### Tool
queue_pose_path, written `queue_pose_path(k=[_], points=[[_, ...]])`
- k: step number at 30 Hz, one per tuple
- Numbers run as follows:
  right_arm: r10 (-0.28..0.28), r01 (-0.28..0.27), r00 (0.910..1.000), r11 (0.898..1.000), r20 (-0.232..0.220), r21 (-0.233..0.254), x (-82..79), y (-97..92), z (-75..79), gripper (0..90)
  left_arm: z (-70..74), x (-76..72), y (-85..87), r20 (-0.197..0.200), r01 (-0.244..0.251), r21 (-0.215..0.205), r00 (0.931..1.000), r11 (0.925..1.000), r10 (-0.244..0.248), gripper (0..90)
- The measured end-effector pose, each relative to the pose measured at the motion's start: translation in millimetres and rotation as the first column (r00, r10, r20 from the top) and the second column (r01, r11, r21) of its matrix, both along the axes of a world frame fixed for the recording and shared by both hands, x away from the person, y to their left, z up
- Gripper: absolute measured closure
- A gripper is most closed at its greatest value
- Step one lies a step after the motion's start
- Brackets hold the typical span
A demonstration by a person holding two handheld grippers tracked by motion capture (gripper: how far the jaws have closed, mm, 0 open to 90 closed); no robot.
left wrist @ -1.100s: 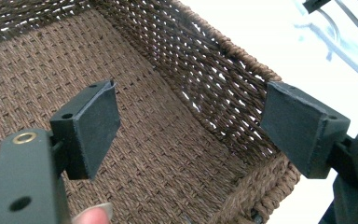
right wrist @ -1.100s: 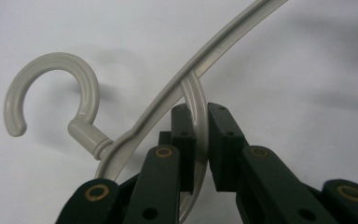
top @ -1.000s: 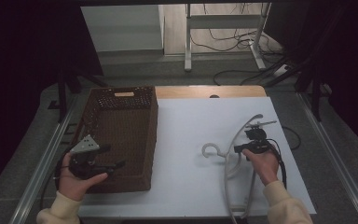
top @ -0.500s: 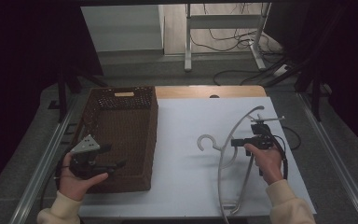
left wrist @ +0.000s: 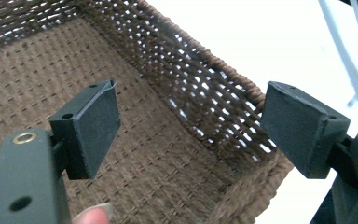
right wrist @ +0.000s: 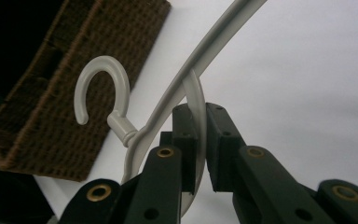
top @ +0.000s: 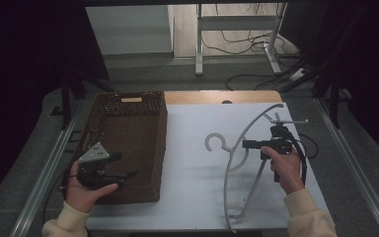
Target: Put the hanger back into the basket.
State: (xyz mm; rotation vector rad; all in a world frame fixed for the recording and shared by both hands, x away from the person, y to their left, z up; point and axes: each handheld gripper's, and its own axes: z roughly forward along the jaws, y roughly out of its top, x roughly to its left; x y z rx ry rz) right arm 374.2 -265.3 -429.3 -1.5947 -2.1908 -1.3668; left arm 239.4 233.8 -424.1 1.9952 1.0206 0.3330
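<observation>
A white plastic hanger (top: 246,129) stands tilted up off the white table (top: 192,197), its hook (top: 216,142) pointing toward the basket. My right gripper (top: 245,144) is shut on the hanger's thin inner bar. In the right gripper view the pads of that gripper (right wrist: 198,122) pinch this bar just below the hook (right wrist: 98,70). A brown wicker basket (top: 109,129) sits at the table's left. My left gripper (top: 124,165) hovers open over its near end. In the left gripper view this gripper (left wrist: 191,116) has its jaws wide apart above the basket's woven floor (left wrist: 158,172), with nothing between them.
The basket's near corner (left wrist: 261,186) lies just under the left jaws, and part of the hanger (left wrist: 354,70) shows beyond it. A wooden strip (top: 217,97) borders the table's far edge. Metal rails run along both sides, and cables (top: 256,76) lie on the floor behind.
My right gripper has raised the hanger and carried it a little farther from the person, so it stands more upright. The left gripper has stayed over the basket.
</observation>
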Motion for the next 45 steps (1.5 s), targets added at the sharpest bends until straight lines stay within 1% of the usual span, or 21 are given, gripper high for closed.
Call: queue_pose_path(k=[1, 4, 7, 15, 17, 22, 28, 34, 40, 42, 45], points=[[0.009, -0.009, 0.9999, 1.000, 0.011, 0.029, -0.2, -0.3, 3.2, 83.6, 1.3, 0.0, -2.6, 0.002, 0.007, 0.001, 1.0000, 1.0000, -0.007, 19.4], [0.017, -0.018, 0.9996, 0.998, 0.021, 0.060, 0.0, -0.5, 6.5, 83.9, 2.3, 0.6, -5.1, 0.005, 0.014, 0.002, 0.9999, 0.9999, -0.014, 19.4], [0.031, -0.035, 0.9986, 0.995, 0.044, 0.096, 0.5, -0.6, 10.6, 84.2, 3.2, 1.3, -7.1, 0.006, 0.017, 0.002, 0.9998, 0.9999, -0.017, 19.4], [0.053, -0.066, 0.9952, 0.985, 0.082, 0.160, 0.4, 1.6, 18.9, 84.9, 7.5, 2.2, -12.5, 0.016, 0.028, 0.001, 0.9995, 0.9996, -0.028, 19.5], [0.060, -0.076, 0.9938, 0.981, 0.093, 0.180, 0.3, 2.4, 22.4, 85.0, 9.3, 3.0, -15.5, 0.019, 0.036, -0.002, 0.9992, 0.9993, -0.036, 19.5], [0.071, -0.097, 0.9892, 0.973, 0.128, 0.211, -0.6, 6.1, 29.5, 85.0, 14.3, 6.4, -26.5, 0.026, 0.066, -0.014, 0.9975, 0.9977, -0.066, 19.6], [0.080, -0.112, 0.9863, 0.967, 0.144, 0.230, -1.4, 11.6, 34.5, 85.0, 17.0, 10.0, -40.2, 0.025, 0.101, -0.020, 0.9946, 0.9947, -0.101, 19.6], [0.082, -0.115, 0.9855, 0.966, 0.149, 0.232, -0.2, 16.4, 34.2, 85.0, 18.2, 14.0, -55.9, 0.017, 0.139, -0.037, 0.9903, 0.9896, -0.138, 19.8], [0.089, -0.125, 0.9835, 0.964, 0.158, 0.234, 0.1, 21.0, 36.0, 85.0, 17.6, 19.6, -75.9, 0.006, 0.179, -0.042, 0.9838, 0.9829, -0.179, 20.0], [0.093, -0.130, 0.9830, 0.963, 0.158, 0.237, -0.1, 23.0, 36.8, 85.0, 18.0, 22.4, -85.1, 0.005, 0.193, -0.046, 0.9812, 0.9802, -0.193, 20.0], [0.099, -0.138, 0.9811, 0.961, 0.167, 0.242, -0.6, 26.3, 37.9, 85.0, 18.9, 26.1, -96.6, 0.000, 0.211, -0.066, 0.9774, 0.9753, -0.211, 20.3]])
